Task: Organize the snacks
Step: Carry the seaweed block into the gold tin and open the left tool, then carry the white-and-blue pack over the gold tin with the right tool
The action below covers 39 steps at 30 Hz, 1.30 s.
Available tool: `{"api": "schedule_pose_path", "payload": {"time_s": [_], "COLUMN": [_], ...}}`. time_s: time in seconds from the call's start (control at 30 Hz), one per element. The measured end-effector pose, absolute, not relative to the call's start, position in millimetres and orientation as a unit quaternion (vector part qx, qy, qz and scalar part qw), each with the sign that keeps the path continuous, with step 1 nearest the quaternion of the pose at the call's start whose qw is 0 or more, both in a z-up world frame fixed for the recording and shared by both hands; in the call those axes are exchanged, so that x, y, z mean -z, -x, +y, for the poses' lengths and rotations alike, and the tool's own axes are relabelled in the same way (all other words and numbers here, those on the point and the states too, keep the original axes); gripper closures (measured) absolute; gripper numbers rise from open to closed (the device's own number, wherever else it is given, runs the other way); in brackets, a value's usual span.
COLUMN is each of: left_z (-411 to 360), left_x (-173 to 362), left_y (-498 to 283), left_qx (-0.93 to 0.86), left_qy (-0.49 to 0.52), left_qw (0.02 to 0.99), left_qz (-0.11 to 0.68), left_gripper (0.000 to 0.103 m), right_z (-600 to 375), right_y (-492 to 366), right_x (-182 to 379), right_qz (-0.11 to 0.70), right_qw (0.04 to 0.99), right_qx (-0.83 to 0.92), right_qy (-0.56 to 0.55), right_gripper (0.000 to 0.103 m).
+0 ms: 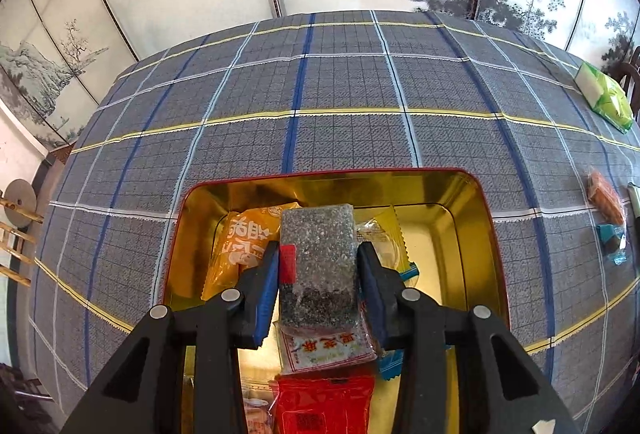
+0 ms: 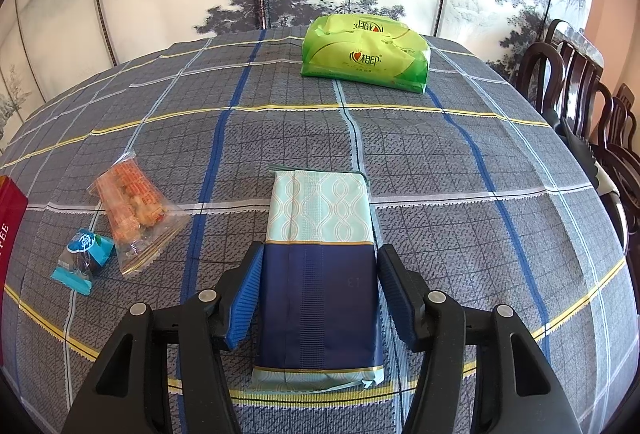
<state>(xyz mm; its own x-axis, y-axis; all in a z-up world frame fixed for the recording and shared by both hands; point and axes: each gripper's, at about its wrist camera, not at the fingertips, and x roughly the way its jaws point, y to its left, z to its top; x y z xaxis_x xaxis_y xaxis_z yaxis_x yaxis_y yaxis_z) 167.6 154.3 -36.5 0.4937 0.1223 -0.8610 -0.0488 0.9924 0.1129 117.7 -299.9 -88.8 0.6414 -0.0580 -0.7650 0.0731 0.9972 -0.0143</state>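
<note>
Straddling a speckled grey sesame bar (image 1: 318, 258), the left gripper (image 1: 319, 270) stands over the gold-lined tin (image 1: 452, 194); its blue ribbed pads flank the clear wrapper — contact cannot be told. Inside lie one orange packet (image 1: 240, 242) and one red packet (image 1: 324, 406). The right gripper (image 2: 318, 294) stands apart around one navy-and-mint pouch (image 2: 318, 266), gaps visible both sides. Two small snacks — an orange cracker pack (image 2: 132, 206) and a blue candy (image 2: 82, 258) — rest on the checked tablecloth (image 2: 460, 214).
</note>
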Motion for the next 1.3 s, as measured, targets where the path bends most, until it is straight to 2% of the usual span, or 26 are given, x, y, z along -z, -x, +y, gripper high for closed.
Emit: {"api": "schedule_pose_path", "payload": {"time_s": [0.33, 0.47, 0.83, 0.97, 1.03, 1.13, 1.17, 1.3], "left_z": [155.9, 153.5, 144.9, 148.6, 151.3, 156.4, 157.1, 161.8], "left_x": [20.3, 14.0, 9.4, 7.0, 6.5, 4.8, 4.7, 1.6], "left_y": [-156.2, -147.0, -123.7, -115.2, -110.7, -102.1, -99.1, -85.0], "left_qx": [-0.050, -0.042, -0.028, -0.033, -0.037, -0.054, -0.059, -0.071], "left_qy": [-0.026, -0.024, -0.029, -0.020, -0.014, -0.004, -0.004, -0.003], "left_qw": [0.871, 0.875, 0.874, 0.875, 0.874, 0.873, 0.872, 0.874], "left_qz": [0.487, 0.482, 0.484, 0.482, 0.484, 0.484, 0.486, 0.481], "left_gripper": [0.064, 0.058, 0.054, 0.048, 0.043, 0.036, 0.030, 0.026], "right_z": [-302.8, -301.6, -298.7, -296.6, -293.1, -290.4, -290.6, -289.4], "right_y": [-119.8, -123.3, -132.5, -132.5, -131.4, -129.8, -128.3, -120.8], "right_x": [89.2, 88.8, 88.1, 87.7, 86.8, 86.4, 86.2, 85.3], "right_qz": [0.428, 0.433, 0.434, 0.437, 0.439, 0.441, 0.441, 0.443], "right_qw": [0.903, 0.900, 0.900, 0.899, 0.898, 0.897, 0.897, 0.896], "right_qx": [0.036, 0.039, 0.042, 0.039, 0.036, 0.037, 0.037, 0.036], "right_qy": [-0.011, -0.012, -0.015, -0.013, -0.011, -0.011, -0.014, -0.018], "right_gripper": [0.042, 0.040, 0.038, 0.042, 0.050, 0.052, 0.052, 0.052]}}
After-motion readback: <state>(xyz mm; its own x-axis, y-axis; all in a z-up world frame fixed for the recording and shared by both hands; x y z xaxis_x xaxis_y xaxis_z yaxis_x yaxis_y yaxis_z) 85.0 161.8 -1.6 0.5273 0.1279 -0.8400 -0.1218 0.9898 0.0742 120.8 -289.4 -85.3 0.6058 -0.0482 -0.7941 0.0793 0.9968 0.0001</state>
